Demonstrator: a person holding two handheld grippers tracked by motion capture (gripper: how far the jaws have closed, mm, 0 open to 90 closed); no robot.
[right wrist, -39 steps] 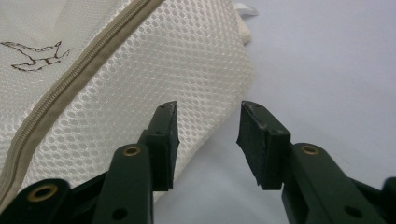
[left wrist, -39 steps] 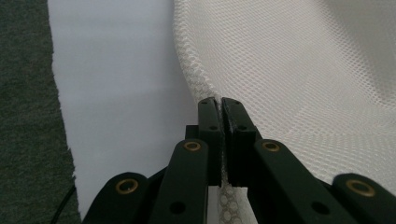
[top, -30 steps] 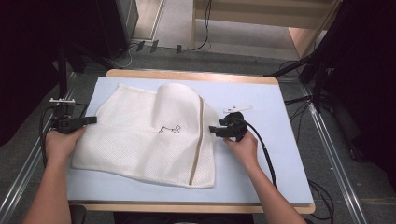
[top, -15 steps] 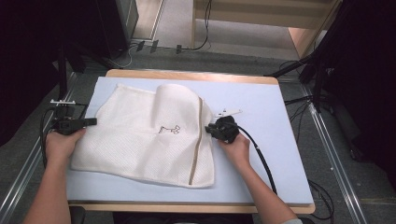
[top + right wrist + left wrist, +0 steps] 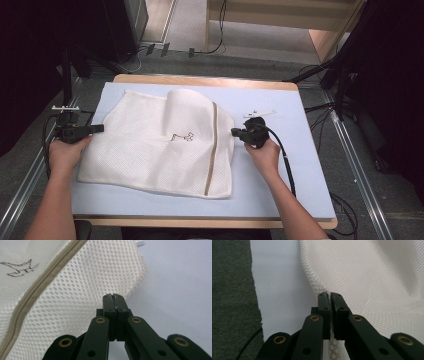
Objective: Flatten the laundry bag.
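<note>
The worktop (image 5: 280,200) is a pale blue mat edged in light wood, standing on a grey carpeted floor (image 5: 190,60); metal rails (image 5: 357,165) run along both sides; black cables (image 5: 220,45) trail across the floor behind; a light wooden cabinet (image 5: 280,20) stands at the back; dark curtains (image 5: 395,75) hang on either side.

High view looks down; both gripper views closely share the mesh bag (image 5: 160,142).

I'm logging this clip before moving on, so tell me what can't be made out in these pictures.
- Right gripper view: whether the right tool pinches the white mesh laundry bag; its shut jaws cover the contact.
- High view: the small brown print on the bag is too small to read.
- Left gripper view: the bag's edge beneath the left tool, hidden by its jaws.
</note>
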